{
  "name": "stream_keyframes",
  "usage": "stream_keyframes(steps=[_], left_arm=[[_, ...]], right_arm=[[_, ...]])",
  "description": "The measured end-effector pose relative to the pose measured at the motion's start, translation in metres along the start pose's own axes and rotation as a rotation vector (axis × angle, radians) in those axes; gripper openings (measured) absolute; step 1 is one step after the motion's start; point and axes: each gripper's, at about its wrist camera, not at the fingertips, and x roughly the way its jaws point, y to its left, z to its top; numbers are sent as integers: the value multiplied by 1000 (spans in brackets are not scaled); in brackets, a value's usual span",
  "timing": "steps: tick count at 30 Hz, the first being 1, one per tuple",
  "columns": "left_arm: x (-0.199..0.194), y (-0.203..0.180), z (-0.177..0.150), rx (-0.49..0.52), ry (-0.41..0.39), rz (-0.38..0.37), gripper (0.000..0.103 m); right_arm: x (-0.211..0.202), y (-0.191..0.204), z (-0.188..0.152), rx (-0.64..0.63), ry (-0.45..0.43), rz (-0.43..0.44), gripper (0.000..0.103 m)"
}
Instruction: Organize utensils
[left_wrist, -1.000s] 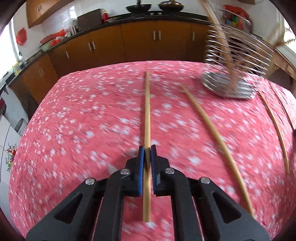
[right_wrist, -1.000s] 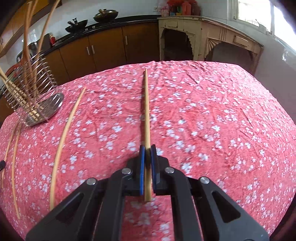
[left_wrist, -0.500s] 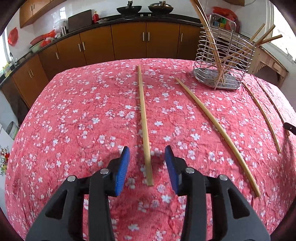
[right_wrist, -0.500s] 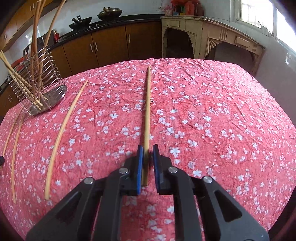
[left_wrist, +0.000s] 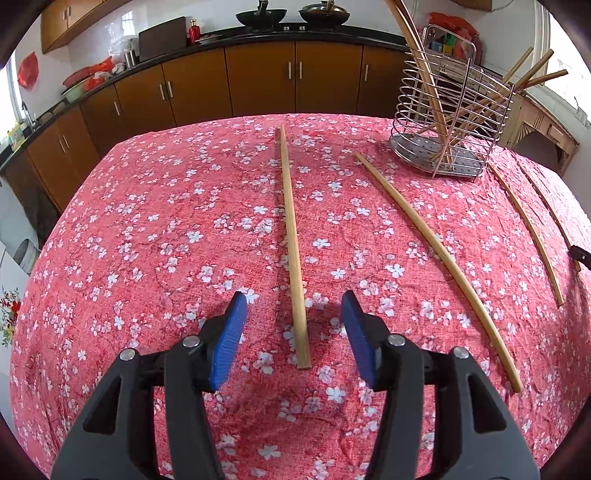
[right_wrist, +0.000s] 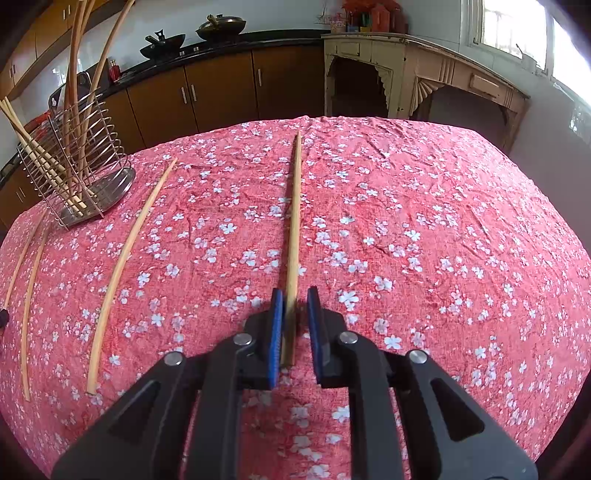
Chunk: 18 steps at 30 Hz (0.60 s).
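A wooden chopstick (left_wrist: 290, 221) lies flat on the flowered red tablecloth (left_wrist: 166, 229) and points away from me. My left gripper (left_wrist: 293, 295) straddles its near end; its jaws are opening, and the blue pads stand well clear of the wood on both sides. In the right wrist view another chopstick (right_wrist: 294, 206) lies on the cloth. My right gripper (right_wrist: 295, 291) is around its near end with the pads slightly apart, a gap showing on the right side. A wire utensil holder (left_wrist: 450, 122) with several chopsticks stands at the back right, and in the right wrist view the holder (right_wrist: 74, 177) is at the back left.
Loose chopsticks lie on the cloth: a long one (left_wrist: 436, 251) and a thinner one (left_wrist: 528, 229) to the right, and in the right wrist view one (right_wrist: 129, 251) and another (right_wrist: 29, 288) to the left. Brown cabinets (left_wrist: 258, 81) line the far wall.
My left jaws went from shut on the chopstick to wide apart, leaving it on the cloth. The right jaws parted a little around their chopstick. Both views shifted slightly early on.
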Motion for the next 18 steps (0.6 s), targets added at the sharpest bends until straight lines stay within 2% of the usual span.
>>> stream_keyframes(steps=[14, 18], left_arm=[[-5, -4, -5, 13, 4, -4, 56], [-12, -9, -11, 23, 3, -12, 50]], right_arm=[[-6, 5, -7, -29, 3, -6, 15], [-7, 4, -8, -21, 3, 4, 15]])
